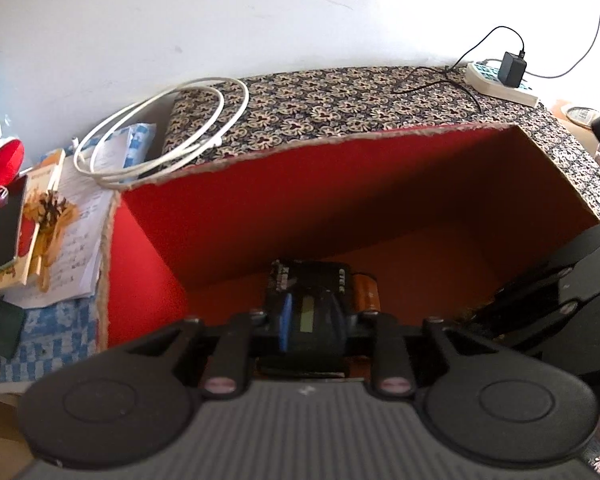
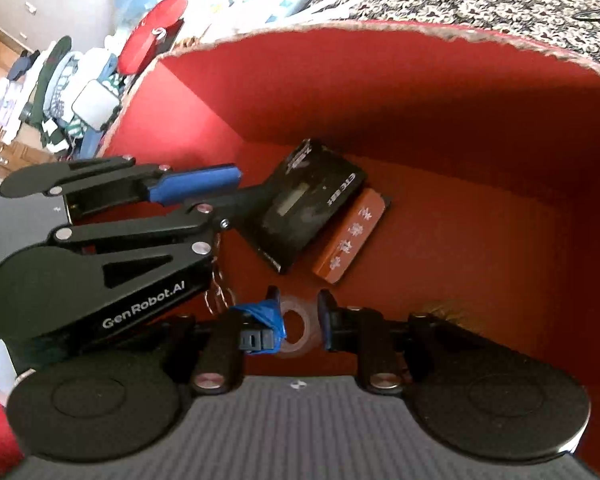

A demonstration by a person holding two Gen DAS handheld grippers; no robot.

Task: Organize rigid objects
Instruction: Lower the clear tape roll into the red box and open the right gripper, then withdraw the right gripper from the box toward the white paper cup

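A red-lined box [image 1: 228, 204] with a floral outside holds a black device with a small screen [image 1: 312, 304], also in the right wrist view [image 2: 300, 208]. An orange pack [image 2: 352, 236] lies beside it [image 1: 366, 290]. My left gripper [image 1: 312, 320] reaches into the box with its fingers around the black device, also seen from the right wrist [image 2: 236, 196]. My right gripper [image 2: 298, 316] is inside the box too, its jaws on either side of a clear tape roll [image 2: 296, 328] on the box floor.
A white cable coil [image 1: 160, 128] lies on the box lid [image 1: 340, 100]. A power strip with a charger [image 1: 504, 76] sits at the back right. Books, a phone [image 1: 4, 232] and a red object [image 1: 0, 172] lie left of the box.
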